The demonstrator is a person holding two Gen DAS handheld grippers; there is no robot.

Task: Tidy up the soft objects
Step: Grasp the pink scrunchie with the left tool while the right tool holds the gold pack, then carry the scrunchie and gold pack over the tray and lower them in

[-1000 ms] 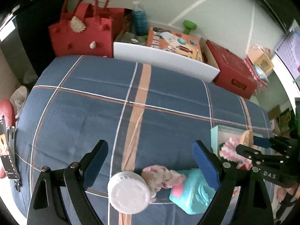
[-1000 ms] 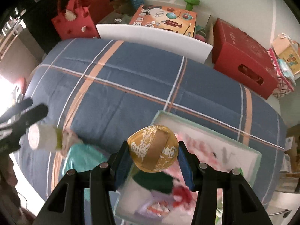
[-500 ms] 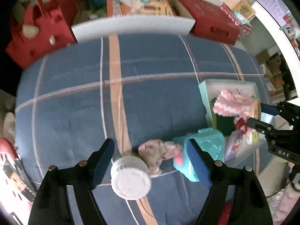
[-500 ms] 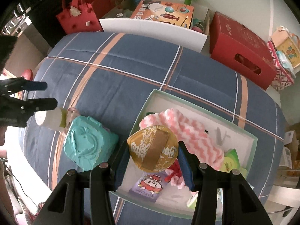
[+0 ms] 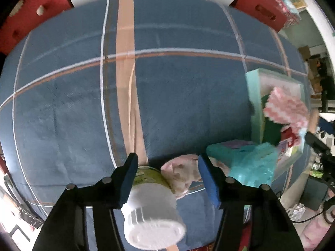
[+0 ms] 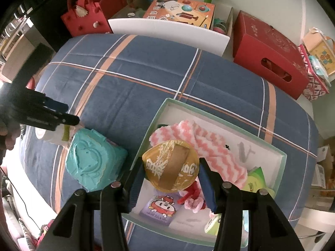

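While steeply downturned, left claw astride bottle.

One open box, one pink-and-white striped sock, one gold round pouch, one teal case, one white-capped bottle, one pink cloth bundle, two red felt bags, one red carton

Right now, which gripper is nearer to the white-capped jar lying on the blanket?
Left. The left gripper straddles the white-capped jar, one pad against its side. The right gripper holds a gold pouch over the box, well away.
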